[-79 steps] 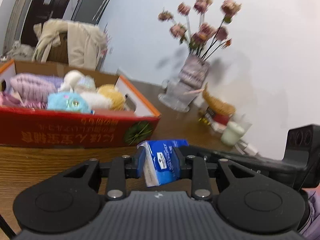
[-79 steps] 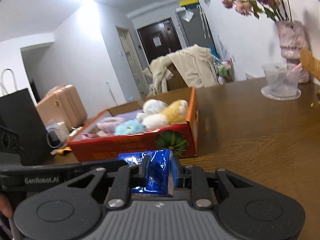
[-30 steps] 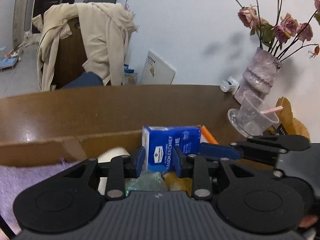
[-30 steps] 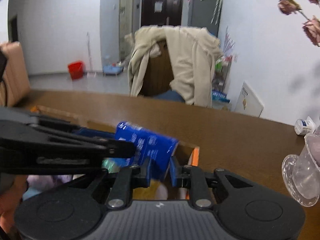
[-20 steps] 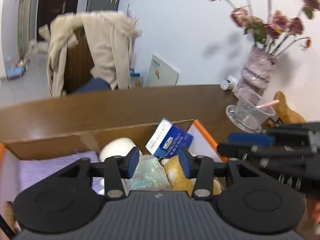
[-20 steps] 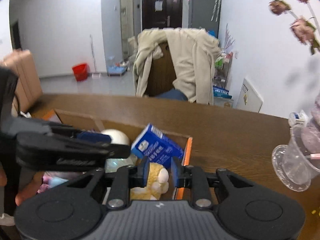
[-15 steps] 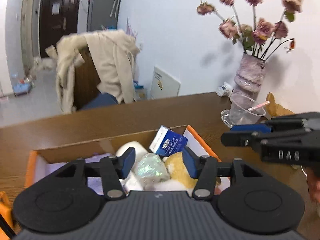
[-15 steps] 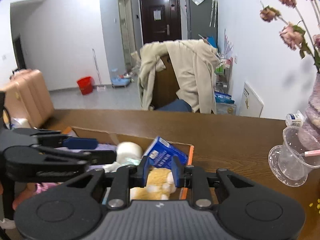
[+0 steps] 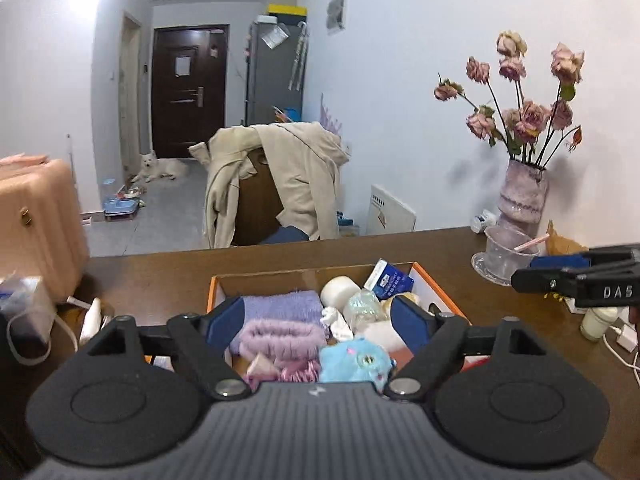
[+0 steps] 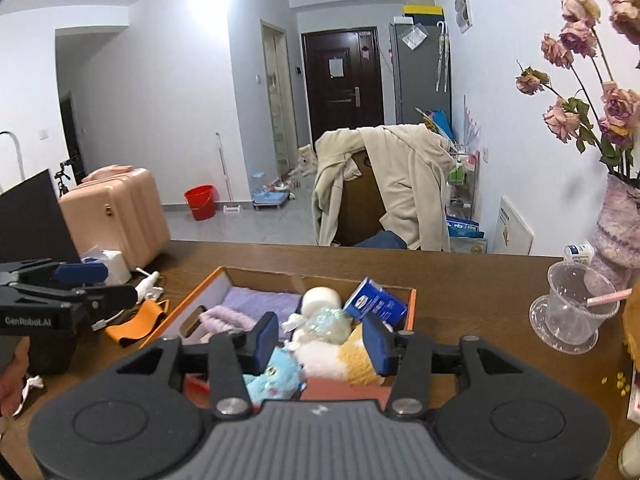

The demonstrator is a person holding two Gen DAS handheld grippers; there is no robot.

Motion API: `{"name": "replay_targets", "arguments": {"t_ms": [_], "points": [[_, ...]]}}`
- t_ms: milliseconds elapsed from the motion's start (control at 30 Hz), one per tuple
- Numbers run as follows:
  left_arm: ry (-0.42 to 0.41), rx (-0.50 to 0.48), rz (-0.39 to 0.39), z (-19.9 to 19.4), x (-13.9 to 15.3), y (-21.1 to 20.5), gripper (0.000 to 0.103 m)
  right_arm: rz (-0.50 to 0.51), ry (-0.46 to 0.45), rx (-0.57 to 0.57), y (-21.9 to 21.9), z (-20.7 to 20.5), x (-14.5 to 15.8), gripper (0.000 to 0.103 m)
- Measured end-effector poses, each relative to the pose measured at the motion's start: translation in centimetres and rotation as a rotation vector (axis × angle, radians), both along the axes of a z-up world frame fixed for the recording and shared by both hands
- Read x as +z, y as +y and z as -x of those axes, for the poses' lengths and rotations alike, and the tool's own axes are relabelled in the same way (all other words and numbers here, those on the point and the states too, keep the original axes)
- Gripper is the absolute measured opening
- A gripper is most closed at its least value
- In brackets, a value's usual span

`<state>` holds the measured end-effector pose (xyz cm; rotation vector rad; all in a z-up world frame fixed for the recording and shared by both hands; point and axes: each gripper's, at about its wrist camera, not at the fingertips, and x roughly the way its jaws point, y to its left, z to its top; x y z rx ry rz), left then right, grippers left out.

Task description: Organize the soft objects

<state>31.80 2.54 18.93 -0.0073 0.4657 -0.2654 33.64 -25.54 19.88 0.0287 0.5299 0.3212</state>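
Hovering above the orange cardboard box (image 9: 438, 285) on the brown table (image 9: 168, 276), both the left gripper (image 9: 318, 322) and the right gripper (image 10: 318, 338) with jaws spreading and nothing between them. Resting tilted in the box's far right corner, the blue tissue pack (image 10: 375, 305), leaning beside a white plush (image 10: 321, 299), with purple towels (image 9: 282, 310) at left and a blue plush toy (image 9: 354, 364) near.
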Motion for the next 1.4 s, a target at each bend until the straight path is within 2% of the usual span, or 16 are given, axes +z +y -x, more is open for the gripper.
{"name": "replay_targets", "arguments": {"t_ms": [67, 133, 200, 300, 367, 433, 567, 600, 667, 733, 900, 1000, 1200, 1400], "points": [[-0.047, 0.034, 0.021, 2.6, -0.8, 0.6, 0.083, 0.001, -0.042, 0.008, 0.3, 2.5, -1.0, 0.059], [-0.109, 0.104, 0.015, 6.2, -2.3, 1.2, 0.099, 0.001, -0.095, 0.016, 0.5, 5.3, -2.2, 0.066], [-0.141, 0.146, -0.023, 9.5, -4.4, 1.4, 0.100, -0.014, -0.148, 0.034, 0.4, 8.7, -3.8, 0.070], [-0.194, 0.144, -0.036, 14.4, -7.7, 2.1, 0.102, -0.059, -0.188, 0.042, 0.0, 13.3, -6.5, 0.072], [-0.263, 0.152, -0.022, 17.5, -9.6, 2.5, 0.103, -0.049, -0.223, 0.034, -0.1, 16.4, -8.3, 0.080], [-0.315, 0.153, -0.058, 20.5, -11.3, 2.7, 0.103, -0.032, -0.262, -0.011, -0.1, 19.2, -9.9, 0.084], [-0.276, 0.217, -0.039, 24.3, -14.5, 3.0, 0.103, -0.013, -0.304, -0.072, 0.3, 24.1, -13.7, 0.088], [-0.268, 0.214, -0.058, 24.8, -15.2, 3.1, 0.103, -0.012, -0.308, -0.070, 0.5, 25.2, -14.6, 0.089], [-0.303, 0.220, -0.137, 25.9, -16.5, 3.1, 0.103, -0.017, -0.312, -0.048, 0.7, 26.7, -16.0, 0.091], [-0.309, 0.242, -0.223, 26.4, -17.3, 3.5, 0.103, -0.052, -0.294, -0.048, 0.9, 27.0, -16.9, 0.092], [-0.268, 0.314, -0.124, 27.3, -16.9, 5.4, 0.103, 0.009, -0.292, -0.079, 2.8, 26.2, -16.7, 0.092], [-0.233, 0.300, -0.096, 27.1, -16.8, 6.3, 0.103, 0.007, -0.293, -0.072, 3.0, 26.6, -17.0, 0.092], [-0.182, 0.266, -0.104, 26.4, -17.5, 6.4, 0.103, -0.041, -0.203, -0.031, 2.9, 25.5, -18.2, 0.092], [-0.181, 0.263, -0.087, 26.5, -17.6, 6.5, 0.103, -0.048, -0.199, -0.029, 2.8, 25.5, -18.7, 0.092]]}}
